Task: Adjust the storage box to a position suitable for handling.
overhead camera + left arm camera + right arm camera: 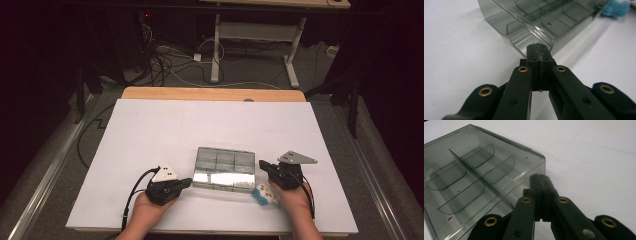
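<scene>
Near the bench's [150,125] front edge, my left gripper [186,182] and right gripper [262,165] each have their matte black jaws pressed together, holding nothing. A fuzzy blue-and-white toy [264,195] lies just beside my right hand [292,197]. Between the jaws sits the smoky clear plastic box [224,169], rectangular with round-cornered dividers, its lid glossy. Beyond it the smooth white bench surface lies open to the far wooden edge.

A clear smoky plastic organizer box [224,169] with six divided compartments is lying flat and closed, sitting between the left claw [187,182] and right claw [263,165], just ahead of both tips.
</scene>
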